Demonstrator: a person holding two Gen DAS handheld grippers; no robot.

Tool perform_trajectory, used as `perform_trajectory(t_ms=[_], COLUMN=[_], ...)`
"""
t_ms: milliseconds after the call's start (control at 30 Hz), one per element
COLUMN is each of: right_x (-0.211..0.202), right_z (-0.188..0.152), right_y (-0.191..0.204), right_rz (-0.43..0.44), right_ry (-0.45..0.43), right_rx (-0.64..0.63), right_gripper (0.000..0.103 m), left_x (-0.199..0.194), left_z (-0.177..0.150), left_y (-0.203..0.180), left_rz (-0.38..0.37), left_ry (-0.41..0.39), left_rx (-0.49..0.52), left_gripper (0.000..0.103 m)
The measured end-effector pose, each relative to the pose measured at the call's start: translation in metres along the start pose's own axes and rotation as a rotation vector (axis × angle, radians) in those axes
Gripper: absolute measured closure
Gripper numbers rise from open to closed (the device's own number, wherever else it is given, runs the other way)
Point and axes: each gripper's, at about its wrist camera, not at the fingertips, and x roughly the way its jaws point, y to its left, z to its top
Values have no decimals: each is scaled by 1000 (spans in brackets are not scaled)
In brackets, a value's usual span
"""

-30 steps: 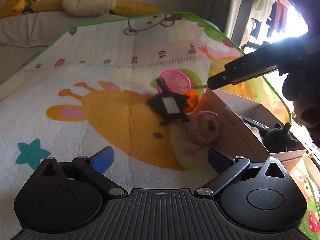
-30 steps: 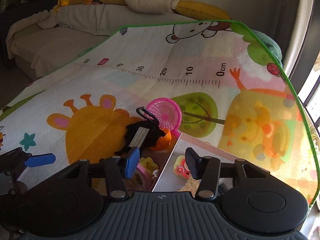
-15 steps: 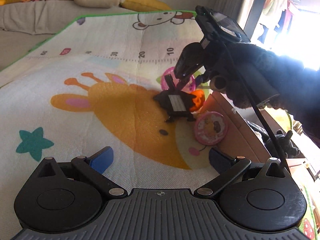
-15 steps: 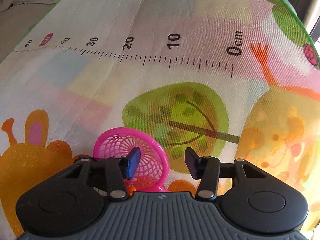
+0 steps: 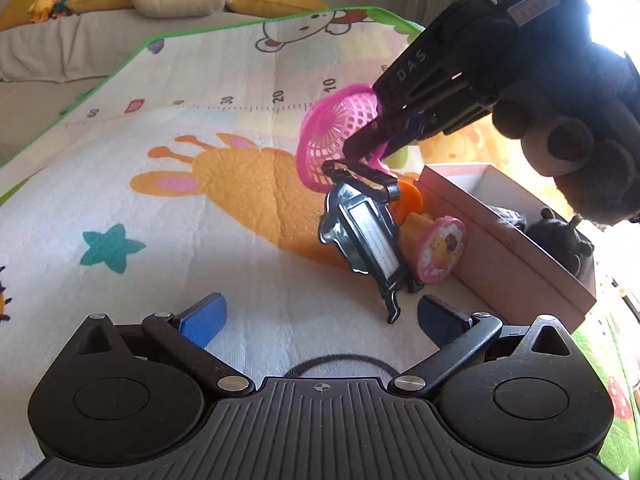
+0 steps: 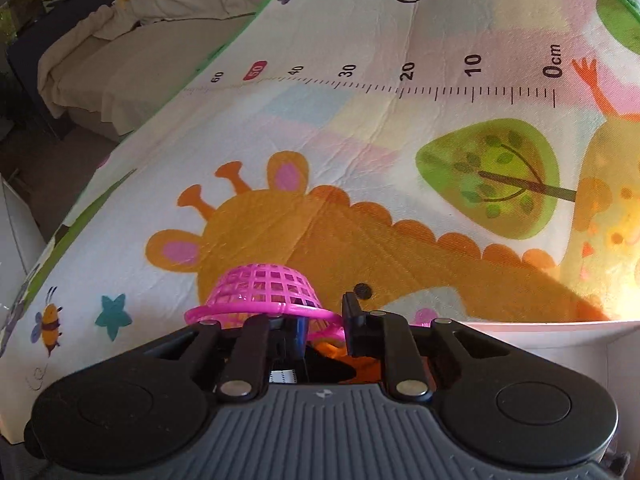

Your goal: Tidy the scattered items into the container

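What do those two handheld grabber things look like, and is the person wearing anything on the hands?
Both are black plastic with ribbed bodies, round pivots and silver screws. The left gripper has blue finger pads; the right gripper bears "DAS" lettering and a white label. The right hand wears a dark fuzzy glove.

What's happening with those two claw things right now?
Right gripper shut on pink basket, lifted. Left gripper open, empty. Box close by; black tag below the basket.
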Motion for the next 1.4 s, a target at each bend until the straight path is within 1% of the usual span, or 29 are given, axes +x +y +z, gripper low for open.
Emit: perform_trajectory(t_ms=[67,133,167,200,267,333,367,400,433,467,567,633,667,700,733,767,800,900,967,1033,1067,1100,1133,1200,1267,1300,1333,1367,1400], right_x=[-16,-32,-39,-51,-72,-97,-108,-120,-128,-132,-136,-129,-124,-116,-111,-107,-101,-91,-87,-87,-86,-84,-80,-70,-58,-49,-42,-32,-23], right_z=[-8,-15,-19,-27,-42,-67,-83,-103,-118,-134,-177,-196,-202,-206,-207,-206,-203,-191,-183,-179,-179,-178,-177,-176,-169,-164,-162,-159,-158], right_y=[11,20,22,21,15,5,-2,-12,-18,-26,-47,-58,-61,-61,-60,-56,-51,-34,-18,6,21,33,45,62,71,74,75,76,76], right_rz=[60,133,152,148,105,-5,-64,-124,-156,-183,-244,-224,-220,-207,-195,-195,-184,-66,-45,-82,-132,-189,-249,-328,-371,-385,-400,-427,-454], right_ry=[-5,15,12,-9,-76,-170,-216,-253,-268,-271,-232,-189,-180,-172,-164,-179,-190,-225,-247,-292,-317,-329,-338,-337,-295,-266,-249,-229,-217], right_rx=[-32,-58,-55,-47,-49,-65,-70,-69,-61,-44,48,116,137,143,148,147,138,86,36,-72,-153,-226,-300,-459,-574,-628,-663,-709,-757], right_gripper=[88,87,77,65,56,48,41,34,31,29,28,27,20,20,15,9,9,10,11,24,46,62,64,64,63,61,57,46,39], left_x=[-7,-13,-15,-17,-18,-16,-15,-14,-13,-12,-6,-5,-5,-5,-6,-7,-7,-10,-12,-12,-12,-12,-13,-14,-15,-16,-16,-17,-17], left_z=[-3,-4,-5,-5,-6,-8,-8,-8,-7,-7,-7,-7,-7,-7,-8,-8,-8,-9,-10,-11,-12,-12,-12,-13,-13,-13,-13,-14,-14], left_y=[-2,-2,-1,0,3,6,7,7,7,6,4,2,3,3,4,5,7,11,12,13,13,12,12,11,13,15,18,21,23], left_rz=[5,18,27,34,45,48,47,44,40,36,38,44,47,53,59,65,73,81,76,75,76,80,83,84,80,75,68,59,53], left_ry=[-6,-15,-19,-20,-19,-9,-2,2,2,0,6,7,7,6,5,5,5,0,-8,-16,-18,-21,-23,-31,-39,-43,-46,-49,-52], left_rx=[9,12,11,7,-3,-16,-21,-24,-25,-24,-16,-7,-6,-9,-13,-20,-29,-50,-56,-62,-64,-63,-60,-56,-70,-87,-105,-121,-130], left_gripper=[0,0,0,0,0,0,0,0,0,0,0,0,0,0,0,0,0,0,0,0,0,0,0,0,0,0,0,0,0])
